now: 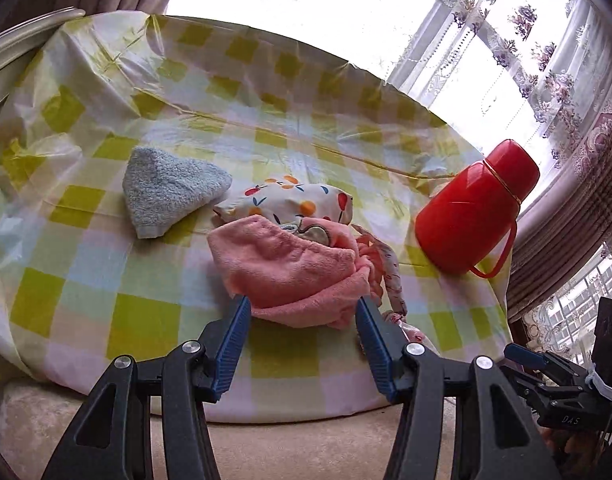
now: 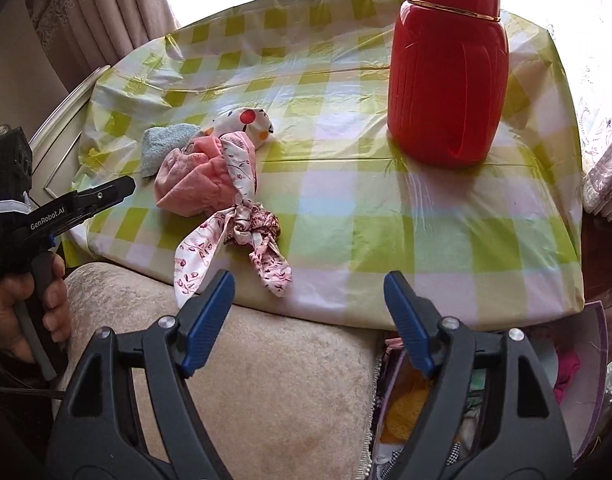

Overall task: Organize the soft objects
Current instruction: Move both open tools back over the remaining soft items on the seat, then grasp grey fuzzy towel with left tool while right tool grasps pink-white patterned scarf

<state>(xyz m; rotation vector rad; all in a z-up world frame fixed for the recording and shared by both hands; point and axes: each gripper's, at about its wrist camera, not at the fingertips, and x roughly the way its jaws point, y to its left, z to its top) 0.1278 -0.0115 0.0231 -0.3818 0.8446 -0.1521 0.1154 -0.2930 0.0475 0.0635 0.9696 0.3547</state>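
- While the left gripper gapes, released, its tips flank the pink towel on the checkered counter.
- Right gripper is released, hovering near the patterned scrunchie.
- Red flask stands well apart.

Home living room, lace floral curtains, checked tablecloth, plush sofa

My left gripper has its jaws spread wide on either side of the near edge of the pink towel, which lies bunched on the checked tablecloth over the worktop. Behind it lies a fruit-print cloth, with a folded blue towel to its left. A red flask stands to the right.
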